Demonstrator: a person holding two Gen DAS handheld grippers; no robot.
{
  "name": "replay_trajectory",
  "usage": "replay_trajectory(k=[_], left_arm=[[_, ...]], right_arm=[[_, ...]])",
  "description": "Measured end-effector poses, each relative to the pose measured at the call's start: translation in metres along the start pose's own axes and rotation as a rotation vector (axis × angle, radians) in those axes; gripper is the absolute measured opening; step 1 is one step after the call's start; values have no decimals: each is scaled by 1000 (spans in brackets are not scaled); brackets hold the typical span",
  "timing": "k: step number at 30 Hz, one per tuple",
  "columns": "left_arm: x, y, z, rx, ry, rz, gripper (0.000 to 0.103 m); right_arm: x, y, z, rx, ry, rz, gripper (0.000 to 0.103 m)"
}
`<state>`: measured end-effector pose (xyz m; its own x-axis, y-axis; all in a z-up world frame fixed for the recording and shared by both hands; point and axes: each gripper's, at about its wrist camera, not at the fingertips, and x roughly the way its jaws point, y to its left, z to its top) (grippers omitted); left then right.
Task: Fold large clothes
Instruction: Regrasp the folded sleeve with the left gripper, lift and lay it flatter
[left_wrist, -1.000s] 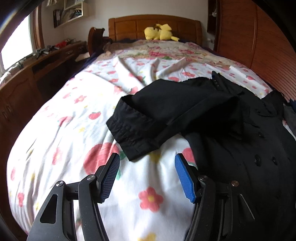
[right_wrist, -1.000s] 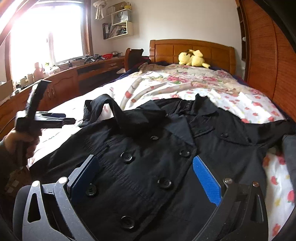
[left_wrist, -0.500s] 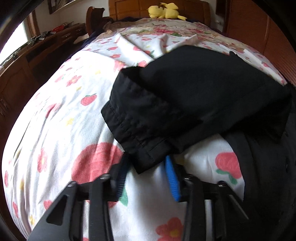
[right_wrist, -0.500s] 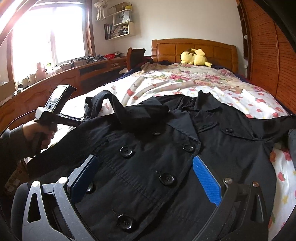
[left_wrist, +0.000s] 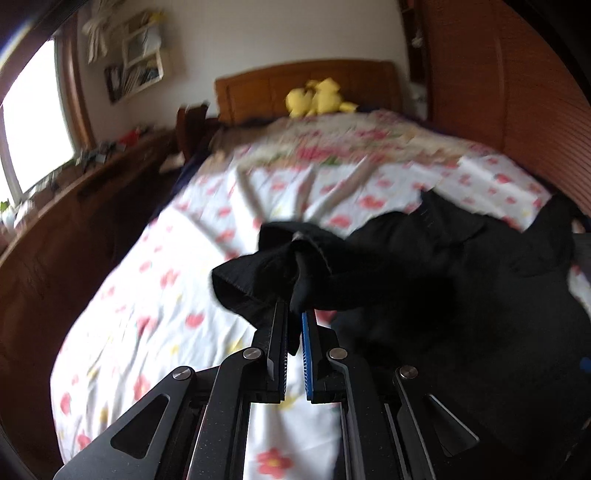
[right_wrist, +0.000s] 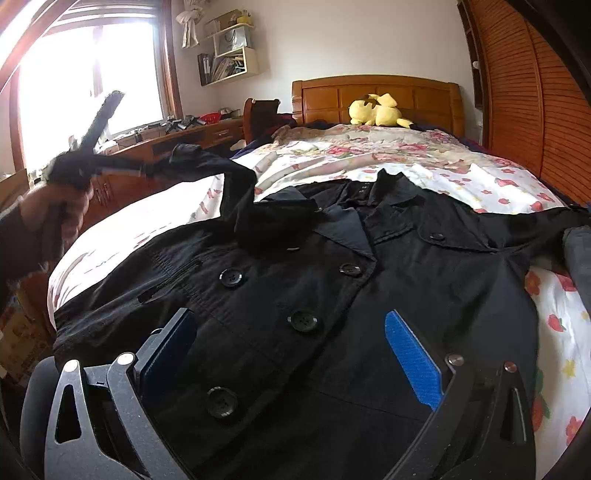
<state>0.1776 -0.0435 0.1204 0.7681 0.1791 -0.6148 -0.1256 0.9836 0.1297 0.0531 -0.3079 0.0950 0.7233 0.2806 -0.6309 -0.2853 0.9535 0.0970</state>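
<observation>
Left gripper (left_wrist: 294, 325), angled downward, fingers pinching the cuff of the black coat (right_wrist: 332, 295)'s sleeve (left_wrist: 273, 266), apparently lifted clear of the bed (left_wrist: 155, 295); view blurred. Right gripper (right_wrist: 291, 354) hovers over the coat front, fingers spread, gripping nothing.

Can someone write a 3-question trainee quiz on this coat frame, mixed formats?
1. True or false: the left hand-held gripper is shut on the sleeve of the black coat.
2. Multiple choice: the right hand-held gripper is A) shut on a button, B) open above the coat front, C) holding the yellow plush toy.
3. Fill in: the coat lies on a bed with a ____-patterned sheet.

Key
1. True: the cuff is pinched between its pads and lifted off the bed.
2. B: its jaws stand wide apart with nothing between them.
3. Flower.
</observation>
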Motion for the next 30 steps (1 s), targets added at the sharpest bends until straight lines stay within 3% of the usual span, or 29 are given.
replay_trajectory(k=[4,9,14,20,22,25,30], left_arm=[[-33,-51,18,65,-67,-50,6],[-67,-102,14,146,-131,-120,7],[-87,-106,-10,171,-148,-181,7],[-102,-100,-29,195,-162,-204,7],[-108,-92,-29,210,-166,-208,13],[-115,-86,-34,214,-148,-220,31],[-135,-76,-42,158,-139,-268,48]], right_arm=[[-16,-11,-1,19,-26,-17,102],[-34,-25,-9,34,-47,-48,102],[-49,-46,-25,55,-34,-94,102],[-68,-60,-32,102,-21,-116,102],[-76,-58,-31,95,-15,-126,102],[-87,-53,-27,61,-2,-153,102],[-107,-36,-4,2,-21,-164,102]])
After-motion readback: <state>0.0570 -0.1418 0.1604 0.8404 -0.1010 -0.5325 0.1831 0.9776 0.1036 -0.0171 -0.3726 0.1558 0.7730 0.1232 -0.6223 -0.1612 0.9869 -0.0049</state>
